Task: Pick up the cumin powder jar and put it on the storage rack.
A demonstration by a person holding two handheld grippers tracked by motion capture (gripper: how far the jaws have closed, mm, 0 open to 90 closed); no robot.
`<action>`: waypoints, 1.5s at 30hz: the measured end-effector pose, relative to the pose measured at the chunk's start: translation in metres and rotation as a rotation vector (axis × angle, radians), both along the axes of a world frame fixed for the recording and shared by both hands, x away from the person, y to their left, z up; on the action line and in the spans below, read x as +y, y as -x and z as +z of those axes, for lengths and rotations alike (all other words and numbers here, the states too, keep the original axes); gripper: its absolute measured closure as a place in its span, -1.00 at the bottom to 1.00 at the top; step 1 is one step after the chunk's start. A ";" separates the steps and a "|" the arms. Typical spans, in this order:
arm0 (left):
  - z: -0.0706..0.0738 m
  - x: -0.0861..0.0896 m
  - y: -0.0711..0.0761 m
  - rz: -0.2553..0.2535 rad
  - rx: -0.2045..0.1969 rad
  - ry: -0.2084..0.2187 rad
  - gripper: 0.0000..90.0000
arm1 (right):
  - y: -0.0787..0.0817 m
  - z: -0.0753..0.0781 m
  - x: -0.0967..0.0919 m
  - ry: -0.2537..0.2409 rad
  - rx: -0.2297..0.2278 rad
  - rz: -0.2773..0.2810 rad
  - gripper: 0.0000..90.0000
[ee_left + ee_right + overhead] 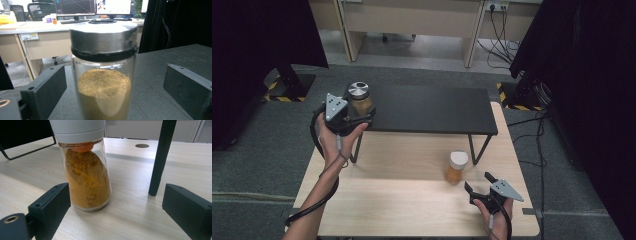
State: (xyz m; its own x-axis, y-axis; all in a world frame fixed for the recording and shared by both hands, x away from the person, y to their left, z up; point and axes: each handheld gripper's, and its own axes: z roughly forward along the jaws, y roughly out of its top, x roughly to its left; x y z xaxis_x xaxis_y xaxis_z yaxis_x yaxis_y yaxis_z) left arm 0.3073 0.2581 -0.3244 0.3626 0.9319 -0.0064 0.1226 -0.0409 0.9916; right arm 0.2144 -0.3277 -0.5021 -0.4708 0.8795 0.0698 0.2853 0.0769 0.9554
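A glass jar (359, 95) with a silver metal lid and brown powder is at the left end of the black shelf (432, 107). My left gripper (359, 114) is around it and open. In the left gripper view the jar (103, 82) stands between the two jaws with a gap on each side, and its base is out of frame. A second jar (456, 167) with a white lid and orange powder stands on the wooden table (402, 200). My right gripper (478, 181) is open just in front of it; that jar (87, 177) sits ahead of the jaws, towards the left one.
The shelf's right front leg (160, 157) stands just right of the white-lidded jar. Black curtains hang on both sides, and desks and cables (499, 35) lie beyond the table. The shelf top right of the silver-lidded jar is bare.
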 end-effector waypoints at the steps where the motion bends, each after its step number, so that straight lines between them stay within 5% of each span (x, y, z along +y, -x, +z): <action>1: 0.000 0.000 0.002 0.000 -0.004 0.000 -0.91 | 0.000 0.000 0.000 0.001 -0.001 0.000 -0.82; 11: -0.002 -0.001 0.022 -0.007 -0.044 -0.004 -0.91 | 0.000 0.000 0.000 0.000 0.002 -0.001 -0.82; 33: -0.022 0.001 0.050 -0.009 -0.058 0.006 -0.91 | 0.000 0.000 0.000 0.002 -0.003 -0.001 -0.82; 45: -0.050 -0.004 0.073 -0.017 -0.087 0.004 -0.88 | 0.000 0.000 0.000 0.002 -0.004 0.000 -0.82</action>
State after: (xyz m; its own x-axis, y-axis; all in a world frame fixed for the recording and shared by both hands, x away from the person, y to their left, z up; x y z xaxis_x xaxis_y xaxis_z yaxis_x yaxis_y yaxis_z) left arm 0.2339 0.2545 -0.3741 0.3775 0.9258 0.0216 0.0353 -0.0377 0.9987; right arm 0.2142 -0.3278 -0.5025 -0.4711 0.8795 0.0668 0.2819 0.0784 0.9562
